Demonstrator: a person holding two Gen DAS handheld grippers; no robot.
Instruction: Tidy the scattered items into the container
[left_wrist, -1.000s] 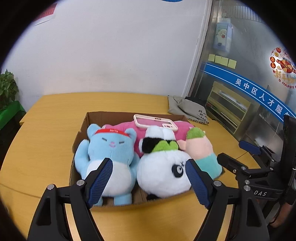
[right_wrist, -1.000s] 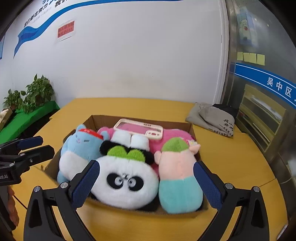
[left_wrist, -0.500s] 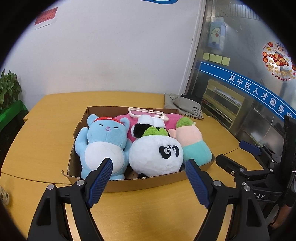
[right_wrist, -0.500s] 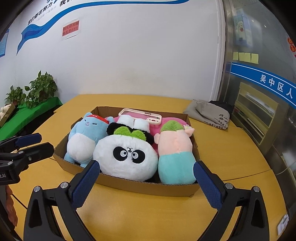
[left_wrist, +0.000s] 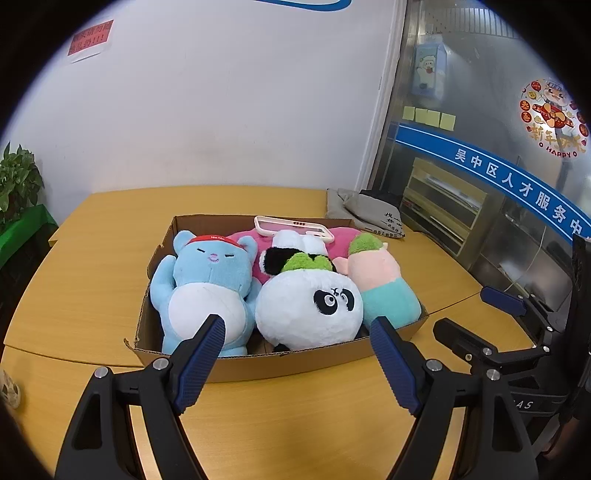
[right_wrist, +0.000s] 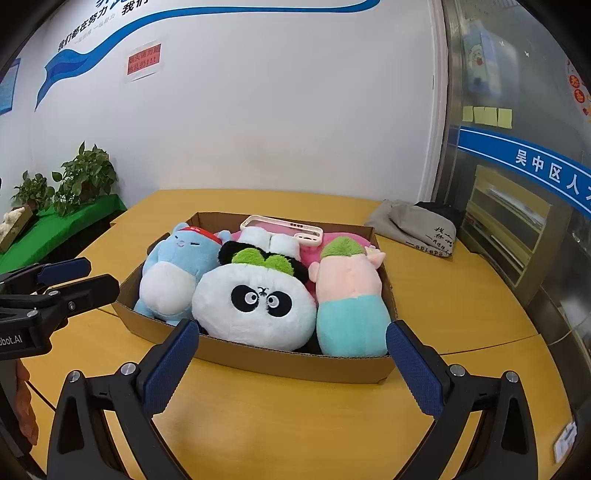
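Observation:
A shallow cardboard box (left_wrist: 280, 363) (right_wrist: 295, 363) sits on the yellow table. It holds a blue bear plush (left_wrist: 207, 284) (right_wrist: 170, 273), a panda plush (left_wrist: 310, 310) (right_wrist: 255, 306), a pink-and-teal plush (left_wrist: 380, 280) (right_wrist: 351, 295), a pink plush (left_wrist: 343, 236) and a pink phone case (left_wrist: 291, 227) (right_wrist: 280, 229) at the back. My left gripper (left_wrist: 297, 354) is open and empty, in front of the box. My right gripper (right_wrist: 291, 362) is open and empty, also in front of it. Each gripper shows at the edge of the other's view.
A grey folded bag (left_wrist: 369, 218) (right_wrist: 417, 229) lies on the table behind the box to the right. Potted plants (right_wrist: 74, 184) stand on a green ledge at the left. A glass wall with shelves (right_wrist: 509, 229) is at the right.
Both grippers have drawn back and up from the box, so it looks smaller and farther. The items in the box have not moved.

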